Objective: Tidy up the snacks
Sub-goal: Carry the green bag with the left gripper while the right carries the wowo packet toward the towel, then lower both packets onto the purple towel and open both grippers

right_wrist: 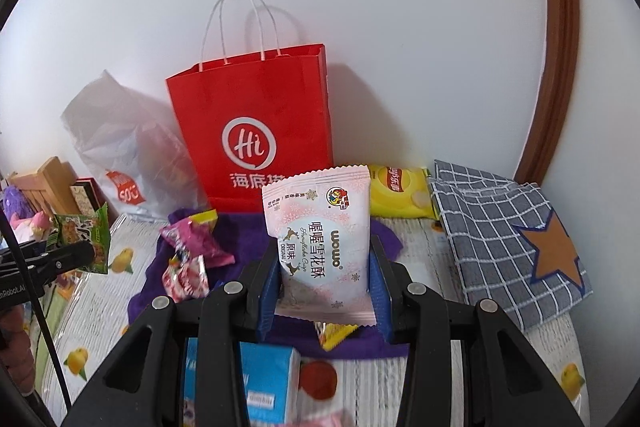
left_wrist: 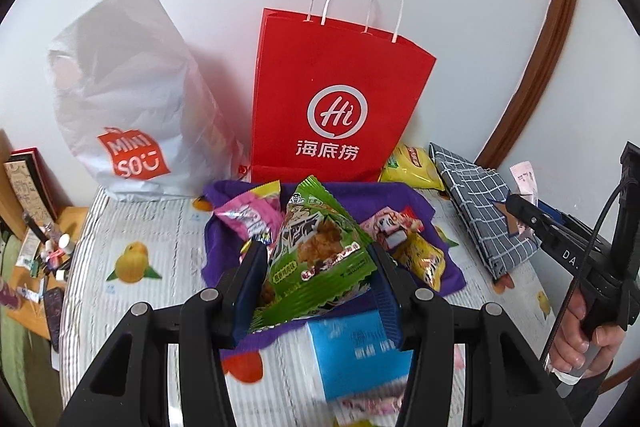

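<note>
Snacks lie scattered on a purple cloth (left_wrist: 352, 199) spread over the fruit-print desk (left_wrist: 132, 227), in front of a red paper bag (left_wrist: 336, 83) standing against the wall with a white plastic bag (left_wrist: 132, 95) beside it. The left gripper (left_wrist: 316, 267) is clamped on a green snack packet (left_wrist: 320, 255), lifted above the cloth. The right gripper (right_wrist: 326, 275) is closed on a pale pink snack packet (right_wrist: 320, 239), also raised. A yellow chip bag (right_wrist: 400, 195) rests by the red bag, next to a checked fabric pouch (right_wrist: 500, 227). A blue box (left_wrist: 360, 355) sits nearest the cameras.
</note>
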`<state>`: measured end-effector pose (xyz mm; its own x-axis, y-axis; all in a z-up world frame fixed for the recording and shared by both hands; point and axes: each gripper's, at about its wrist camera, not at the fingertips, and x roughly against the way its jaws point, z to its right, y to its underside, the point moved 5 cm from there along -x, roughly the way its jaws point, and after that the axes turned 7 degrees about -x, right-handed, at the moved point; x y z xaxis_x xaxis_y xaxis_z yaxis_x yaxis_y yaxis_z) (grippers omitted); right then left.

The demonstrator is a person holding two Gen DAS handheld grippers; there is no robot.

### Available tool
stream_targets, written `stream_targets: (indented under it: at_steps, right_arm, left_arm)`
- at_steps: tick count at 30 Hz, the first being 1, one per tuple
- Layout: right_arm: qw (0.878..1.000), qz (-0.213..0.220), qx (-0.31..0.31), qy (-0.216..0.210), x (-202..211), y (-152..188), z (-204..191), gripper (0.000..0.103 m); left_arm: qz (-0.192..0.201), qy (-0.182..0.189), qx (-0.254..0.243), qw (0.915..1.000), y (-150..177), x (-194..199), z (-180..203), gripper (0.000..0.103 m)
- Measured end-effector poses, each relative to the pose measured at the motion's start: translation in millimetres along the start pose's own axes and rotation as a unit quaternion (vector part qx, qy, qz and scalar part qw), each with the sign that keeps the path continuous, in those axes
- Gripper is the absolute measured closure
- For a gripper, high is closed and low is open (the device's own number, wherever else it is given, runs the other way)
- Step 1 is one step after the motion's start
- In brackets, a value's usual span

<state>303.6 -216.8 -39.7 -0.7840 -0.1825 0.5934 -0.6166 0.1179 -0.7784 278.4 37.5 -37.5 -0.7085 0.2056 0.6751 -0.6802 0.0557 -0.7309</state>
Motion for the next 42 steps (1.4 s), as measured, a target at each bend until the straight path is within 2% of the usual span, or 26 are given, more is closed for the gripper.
stream_targets:
  at_steps: [6,14,19,25,42]
  right_arm:
    - [1.000,-0.007,0.000,-0.004,-33,-14,-7,0.063]
    - [1.000,-0.008,0.003,-0.017,-67,-34,-20,0.063]
    - [0.999,-0.030,0.016,-0.015,-94,-26,-23,0.063]
    - [0.999,-0.042,0.012,-0.012,-107,-20,-12,0.063]
    - [0.997,-0.071,0.031,-0.008,-130,-2,-15,0.063]
  left_arm:
    - [-0.008,0.001,0.004,1.0000,-19,-33,-8,0.054]
    - [0.001,-0.007,-0.007,1.0000,-46,-64,-9,0.054]
    - [-0.019,-0.005,-0.002,0.9998,-44,-90,-17,0.054]
    - [-0.040,-0.006,0.006,0.9992,-35,-109,-24,0.054]
    - [-0.050,-0.009,0.028,0.9983,-29,-119,-40,0.054]
